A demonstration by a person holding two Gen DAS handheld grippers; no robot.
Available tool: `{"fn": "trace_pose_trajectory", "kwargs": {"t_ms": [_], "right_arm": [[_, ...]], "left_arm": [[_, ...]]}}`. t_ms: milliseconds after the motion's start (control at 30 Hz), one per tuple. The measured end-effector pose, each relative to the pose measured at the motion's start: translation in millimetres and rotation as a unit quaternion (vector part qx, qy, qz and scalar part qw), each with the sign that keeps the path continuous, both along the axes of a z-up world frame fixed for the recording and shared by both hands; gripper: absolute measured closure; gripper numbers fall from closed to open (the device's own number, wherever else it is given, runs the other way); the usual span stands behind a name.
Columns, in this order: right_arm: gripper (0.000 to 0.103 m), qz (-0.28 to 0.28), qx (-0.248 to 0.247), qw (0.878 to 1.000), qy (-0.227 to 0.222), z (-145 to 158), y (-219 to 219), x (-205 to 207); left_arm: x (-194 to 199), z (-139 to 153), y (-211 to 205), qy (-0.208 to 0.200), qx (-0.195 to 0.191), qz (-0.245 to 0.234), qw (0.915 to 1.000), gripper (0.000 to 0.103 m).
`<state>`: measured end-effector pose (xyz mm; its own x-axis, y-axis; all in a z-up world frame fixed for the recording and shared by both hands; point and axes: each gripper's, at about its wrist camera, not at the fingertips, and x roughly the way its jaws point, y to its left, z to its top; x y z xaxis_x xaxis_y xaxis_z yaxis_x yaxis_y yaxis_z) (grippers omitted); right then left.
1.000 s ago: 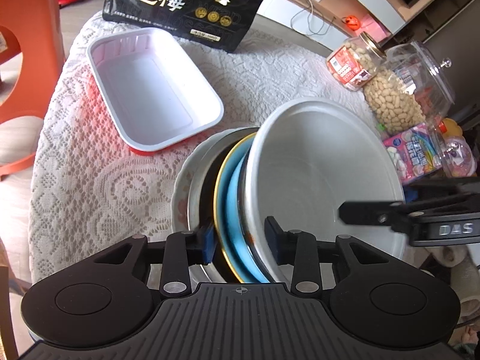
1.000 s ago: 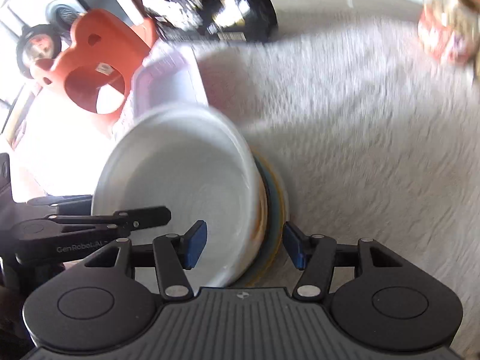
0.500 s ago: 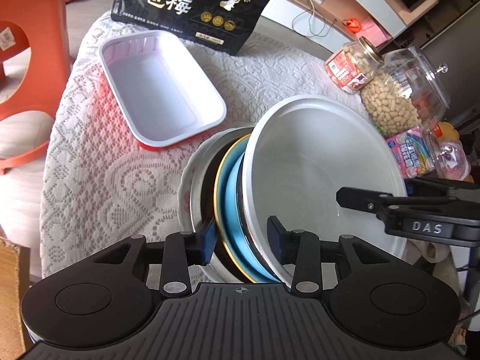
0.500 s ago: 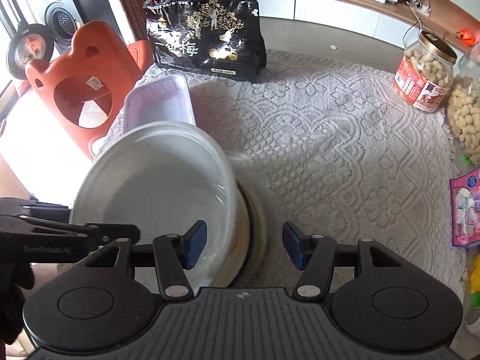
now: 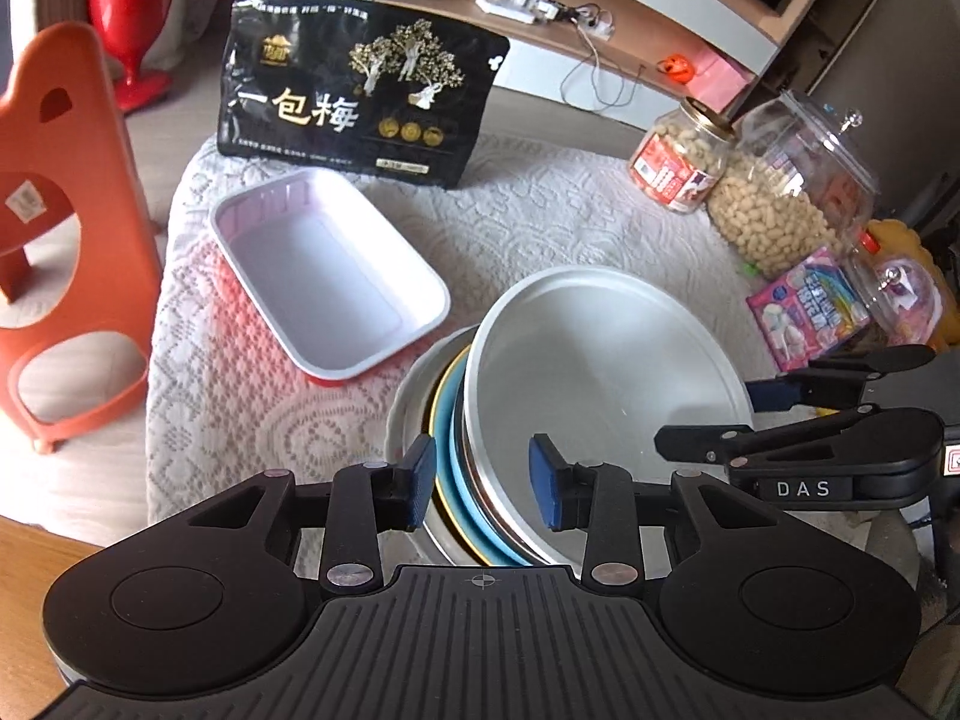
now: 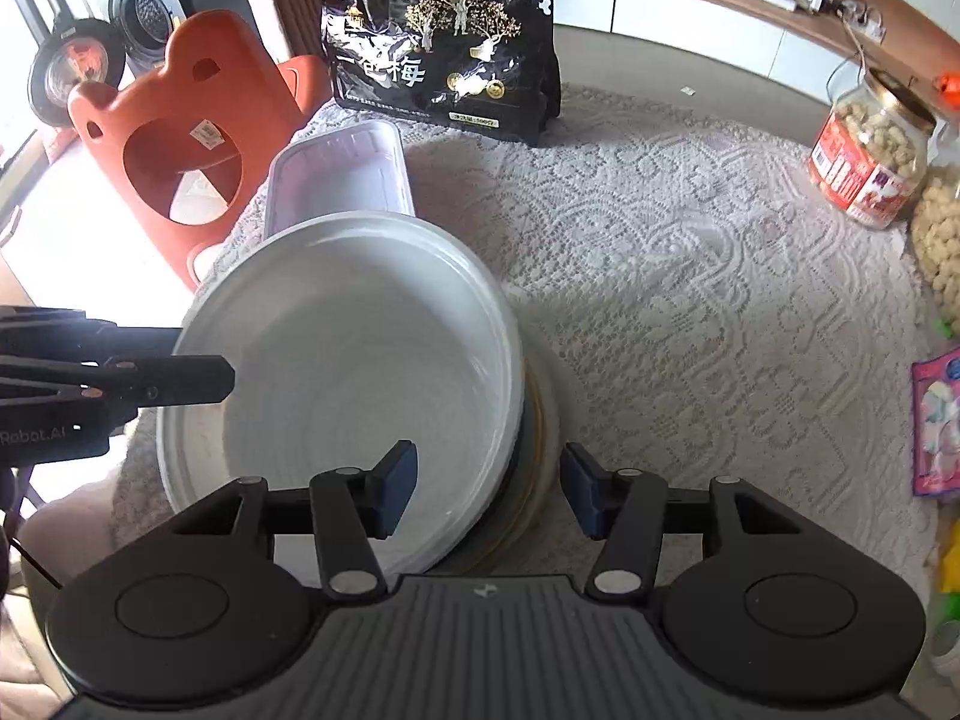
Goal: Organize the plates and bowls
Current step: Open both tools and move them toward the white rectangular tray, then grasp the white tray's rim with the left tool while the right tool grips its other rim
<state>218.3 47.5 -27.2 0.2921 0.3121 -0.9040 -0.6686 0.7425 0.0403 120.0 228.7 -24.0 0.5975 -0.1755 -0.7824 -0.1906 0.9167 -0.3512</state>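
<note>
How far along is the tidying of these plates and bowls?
Mostly gathered: the stack of plates and bowls stands tilted on edge, held between the left gripper and the right gripper, white bowl in front. The rectangular white tray lies apart on the lace tablecloth, not yet joined.

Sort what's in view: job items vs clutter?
Job: white bowl on top, blue plate, outer white plate, all one tilted stack between the left gripper pads and the right gripper pads.

Clutter: white tray, black snack bag, peanut jars, orange stool.
</note>
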Motion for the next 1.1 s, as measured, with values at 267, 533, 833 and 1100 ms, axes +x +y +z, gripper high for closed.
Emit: {"fn": "trace_pose_trajectory", "kwargs": {"t_ms": [267, 533, 833, 1100], "right_arm": [[0.033, 0.036, 0.1, 0.991, -0.082, 82, -8, 6], [0.033, 0.01, 0.071, 0.997, 0.017, 73, 83, 82], [0.034, 0.003, -0.04, 0.993, 0.114, -14, 182, 126], [0.068, 0.042, -0.139, 0.982, 0.123, -68, 224, 144]], "left_arm": [[3, 26, 81, -0.05, 0.005, 0.156, 0.9864, 0.068], [82, -59, 136, 0.07, -0.06, 0.228, 0.9693, 0.068], [87, -72, 126, 0.033, -0.023, 0.215, 0.9757, 0.068], [102, -84, 111, 0.064, -0.004, 0.172, 0.983, 0.068]]}}
